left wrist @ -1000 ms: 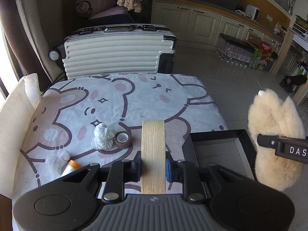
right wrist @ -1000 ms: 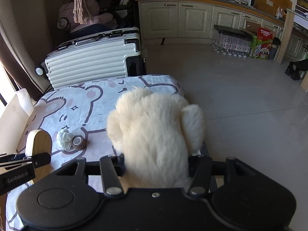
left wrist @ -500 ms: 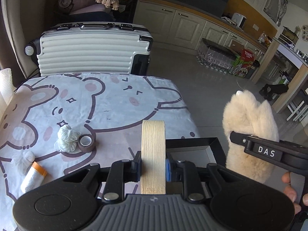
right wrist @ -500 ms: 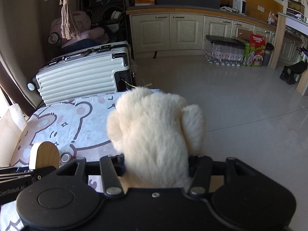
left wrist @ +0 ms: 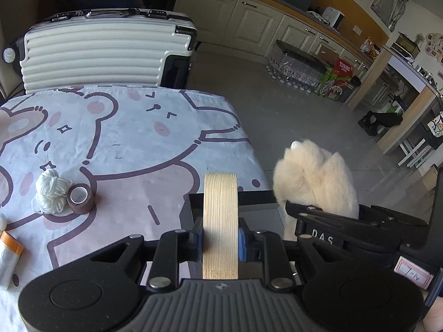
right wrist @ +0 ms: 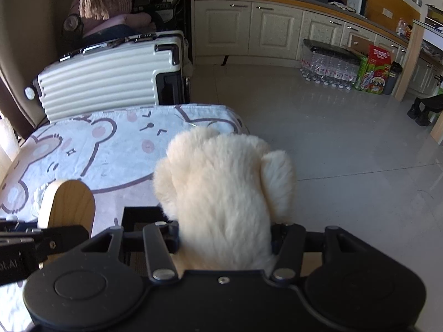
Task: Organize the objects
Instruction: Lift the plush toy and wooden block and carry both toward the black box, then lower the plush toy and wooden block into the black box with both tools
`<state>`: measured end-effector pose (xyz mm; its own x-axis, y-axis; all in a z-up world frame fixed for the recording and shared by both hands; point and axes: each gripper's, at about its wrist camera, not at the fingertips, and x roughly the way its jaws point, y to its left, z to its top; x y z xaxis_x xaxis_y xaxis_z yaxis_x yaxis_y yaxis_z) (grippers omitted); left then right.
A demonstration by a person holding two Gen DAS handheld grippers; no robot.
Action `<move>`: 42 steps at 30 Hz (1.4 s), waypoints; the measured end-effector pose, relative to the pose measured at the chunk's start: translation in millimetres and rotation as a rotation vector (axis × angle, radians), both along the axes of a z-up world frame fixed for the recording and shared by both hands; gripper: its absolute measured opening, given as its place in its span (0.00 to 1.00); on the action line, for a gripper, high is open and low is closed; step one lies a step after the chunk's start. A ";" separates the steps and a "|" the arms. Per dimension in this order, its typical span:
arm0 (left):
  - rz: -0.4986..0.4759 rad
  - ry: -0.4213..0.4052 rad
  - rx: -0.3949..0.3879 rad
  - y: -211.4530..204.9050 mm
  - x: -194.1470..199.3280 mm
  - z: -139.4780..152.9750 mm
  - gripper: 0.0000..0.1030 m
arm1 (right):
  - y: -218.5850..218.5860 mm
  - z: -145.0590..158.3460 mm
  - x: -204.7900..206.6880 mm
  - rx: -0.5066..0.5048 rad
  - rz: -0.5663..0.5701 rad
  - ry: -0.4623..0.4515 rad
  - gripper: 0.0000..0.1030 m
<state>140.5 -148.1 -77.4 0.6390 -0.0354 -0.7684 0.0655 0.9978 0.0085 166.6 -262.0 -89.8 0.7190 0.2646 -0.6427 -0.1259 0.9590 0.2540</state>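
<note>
My left gripper [left wrist: 220, 239] is shut on a pale wooden block [left wrist: 220, 221] with a rounded top, held upright over the left part of a black box [left wrist: 259, 211]. The same wooden block [right wrist: 67, 203] shows at the left of the right wrist view. My right gripper [right wrist: 224, 239] is shut on a cream plush toy [right wrist: 224, 193], which hangs over the box's right side and hides most of it. The plush toy [left wrist: 315, 182] and the right gripper's body appear at the right of the left wrist view. The black box [right wrist: 141, 217] sits at the table's near right corner.
On the bear-print tablecloth [left wrist: 124, 138] lie a ball of white yarn [left wrist: 49, 193], a brown tape roll [left wrist: 80, 197] and an orange-capped tube [left wrist: 9, 254]. A white suitcase [left wrist: 105, 52] stands behind the table. Tiled floor lies to the right, with bottles and cartons by the cabinets.
Both grippers have come down and closer to the black box with their loads. The block now stands over the box's left part and the plush toy over its right side.
</note>
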 end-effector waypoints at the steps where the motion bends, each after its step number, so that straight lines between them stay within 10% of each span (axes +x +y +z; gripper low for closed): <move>1: 0.000 0.004 -0.008 0.2 2.1 -1.8 0.24 | 1.1 -4.4 1.7 -0.005 0.015 0.008 0.52; 13: 0.007 0.098 -0.138 -8.1 21.1 -32.3 0.24 | 6.3 -49.7 18.9 -0.041 0.075 0.222 0.52; 27: 0.089 0.218 -0.063 -4.4 22.8 -71.5 0.24 | 10.9 -66.2 25.5 0.008 0.080 0.334 0.52; 33: 0.061 0.180 -0.025 2.3 16.5 -56.0 0.43 | 18.2 -75.9 31.8 0.008 0.078 0.375 0.52; 42: 0.108 0.164 0.003 23.7 20.0 -47.8 0.44 | 32.0 -79.2 34.4 -0.022 0.089 0.385 0.52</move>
<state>160.5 -124.4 -125.2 0.5047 0.0297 -0.8628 -0.0416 0.9991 0.0101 200.9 -230.0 -168.9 0.3989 0.2978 -0.8673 -0.1083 0.9545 0.2779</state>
